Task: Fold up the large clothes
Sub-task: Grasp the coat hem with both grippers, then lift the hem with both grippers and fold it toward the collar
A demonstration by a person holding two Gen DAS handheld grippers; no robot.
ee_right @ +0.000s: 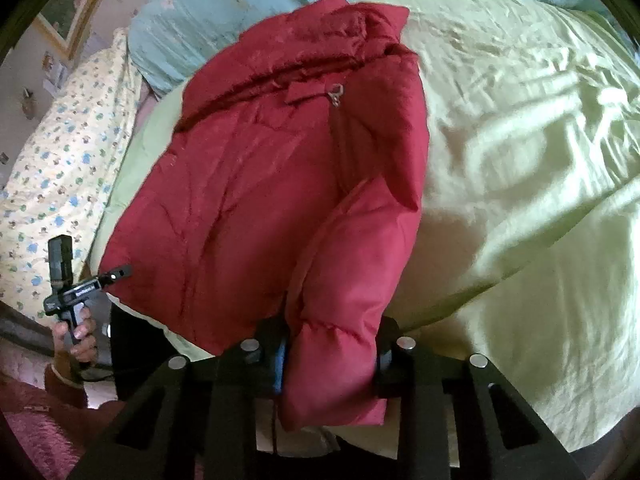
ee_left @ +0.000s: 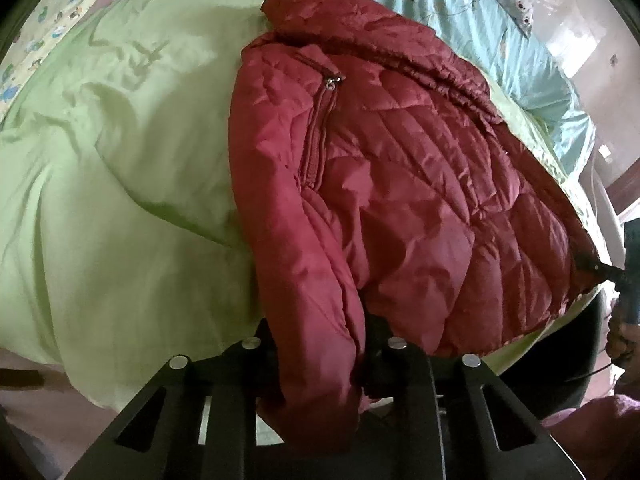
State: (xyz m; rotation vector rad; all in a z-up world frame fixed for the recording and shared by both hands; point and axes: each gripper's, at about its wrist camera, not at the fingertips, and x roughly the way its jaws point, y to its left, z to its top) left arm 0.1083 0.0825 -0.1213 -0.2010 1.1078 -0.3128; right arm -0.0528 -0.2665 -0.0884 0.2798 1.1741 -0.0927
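A dark red puffer jacket (ee_left: 400, 184) lies zipped on a pale green quilt (ee_left: 120, 180), collar at the far end. In the left wrist view one sleeve (ee_left: 316, 340) runs down between my left gripper's (ee_left: 320, 344) fingers, which are closed on it. In the right wrist view the jacket (ee_right: 256, 184) fills the middle, and the other sleeve (ee_right: 340, 340) hangs between my right gripper's (ee_right: 332, 352) fingers, which are closed on its cuff. The other hand-held gripper (ee_right: 80, 284) shows at the left by the jacket's hem corner.
A light blue floral blanket (ee_left: 440, 4) lies beyond the quilt. A yellow printed pillow (ee_right: 60, 168) sits at the bed's side. The quilt's near edge (ee_right: 520, 420) drops off by the grippers. A pinkish floor and a wall show at the edges.
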